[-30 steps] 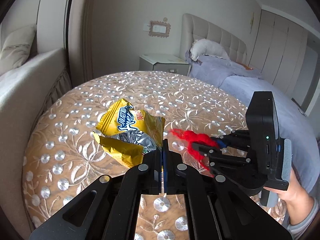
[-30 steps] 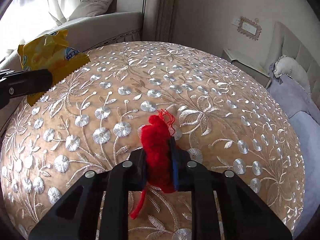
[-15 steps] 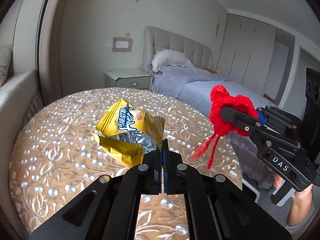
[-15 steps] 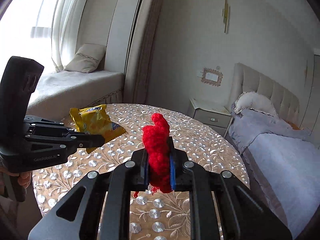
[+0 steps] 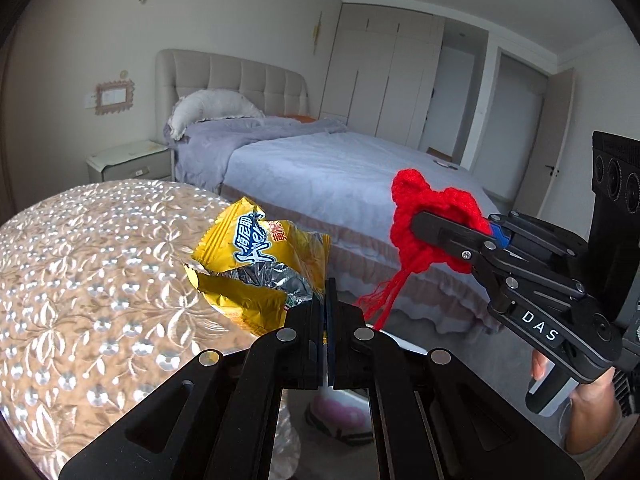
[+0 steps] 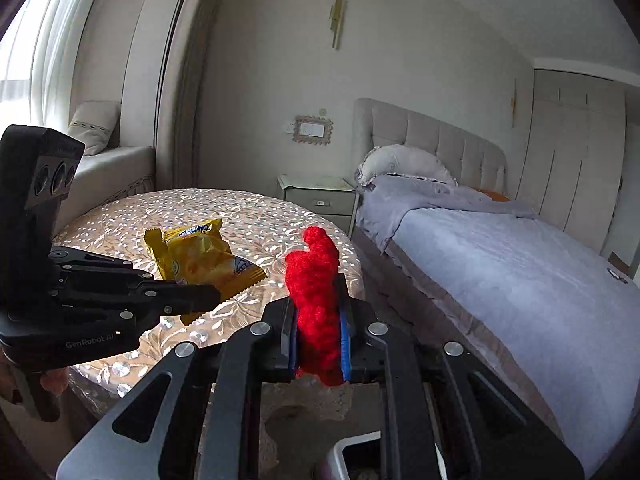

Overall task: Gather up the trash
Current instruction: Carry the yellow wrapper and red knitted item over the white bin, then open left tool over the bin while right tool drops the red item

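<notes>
Left gripper (image 5: 326,300): jaws pressed tight together, pinching the lower right corner of a torn yellow snack wrapper (image 5: 256,264). The wrapper stands up and out to the left of the fingertips, silver lining showing through the tear, blue lettering on its face. It hangs in the air, clear of the round table (image 5: 80,280) with the embroidered gold cloth that lies to the left of and below the fingers.

Right gripper (image 6: 319,316): jaws narrow, clamped on a wad of red yarn (image 6: 316,292). The wad fills the gap between the blue pads and sticks up past the fingertips; a little pokes out below them. In the left wrist view loose red strands trail down from it.

The two grippers are side by side, near each other, both off the table edge. Beyond the right fingertips: a bed (image 6: 500,272) with lavender cover and a padded headboard. Below the right fingers, at the frame's bottom edge, the white rim of a bin (image 6: 352,446), partly hidden.
</notes>
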Action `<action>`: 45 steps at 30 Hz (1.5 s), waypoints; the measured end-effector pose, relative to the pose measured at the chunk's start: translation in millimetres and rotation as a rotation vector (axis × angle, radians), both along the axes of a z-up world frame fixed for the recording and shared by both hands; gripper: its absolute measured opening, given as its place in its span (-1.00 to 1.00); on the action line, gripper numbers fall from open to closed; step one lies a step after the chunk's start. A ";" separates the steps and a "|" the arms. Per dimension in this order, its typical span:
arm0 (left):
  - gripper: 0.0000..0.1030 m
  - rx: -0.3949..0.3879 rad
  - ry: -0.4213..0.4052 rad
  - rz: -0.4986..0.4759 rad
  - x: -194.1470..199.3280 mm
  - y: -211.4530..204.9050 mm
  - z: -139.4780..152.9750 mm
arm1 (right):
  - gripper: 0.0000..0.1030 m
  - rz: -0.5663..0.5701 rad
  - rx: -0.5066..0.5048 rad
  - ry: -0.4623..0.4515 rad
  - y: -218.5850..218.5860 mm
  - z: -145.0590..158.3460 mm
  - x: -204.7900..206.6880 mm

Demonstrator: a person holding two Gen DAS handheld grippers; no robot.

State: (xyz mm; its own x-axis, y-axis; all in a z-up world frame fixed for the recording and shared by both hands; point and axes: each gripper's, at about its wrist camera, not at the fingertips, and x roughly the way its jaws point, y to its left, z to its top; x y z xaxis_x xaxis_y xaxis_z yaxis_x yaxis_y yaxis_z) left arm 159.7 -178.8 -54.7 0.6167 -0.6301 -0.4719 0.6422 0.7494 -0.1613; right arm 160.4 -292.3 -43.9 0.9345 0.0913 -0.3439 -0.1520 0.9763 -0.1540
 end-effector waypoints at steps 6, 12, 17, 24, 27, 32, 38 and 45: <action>-1.00 0.026 0.045 -0.123 -6.6 -60.6 -25.3 | -0.68 -0.126 0.042 0.015 -50.4 -20.9 -19.8; -1.00 0.059 0.090 -0.208 -7.4 -112.5 -56.6 | -0.68 -0.198 0.064 0.031 -84.9 -43.5 -20.8; -1.00 0.097 0.134 -0.261 1.3 -148.5 -78.8 | -0.68 -0.229 0.087 0.068 -110.6 -70.1 -13.9; -0.99 0.151 0.246 -0.334 18.0 -193.9 -113.2 | -0.68 -0.272 0.104 0.118 -145.7 -95.8 0.0; -0.34 0.215 0.350 -0.361 34.6 -217.0 -139.2 | -0.68 -0.286 0.119 0.133 -162.5 -102.7 4.1; 0.91 0.296 0.398 -0.305 46.2 -240.2 -167.2 | -0.67 -0.301 0.137 0.156 -176.6 -115.1 9.6; 0.91 0.335 0.325 -0.251 43.5 -233.3 -160.1 | -0.67 -0.309 0.162 0.171 -188.3 -122.6 9.8; 0.91 0.257 0.268 -0.113 56.0 -204.7 -136.6 | -0.67 -0.283 0.177 0.194 -191.2 -130.7 20.6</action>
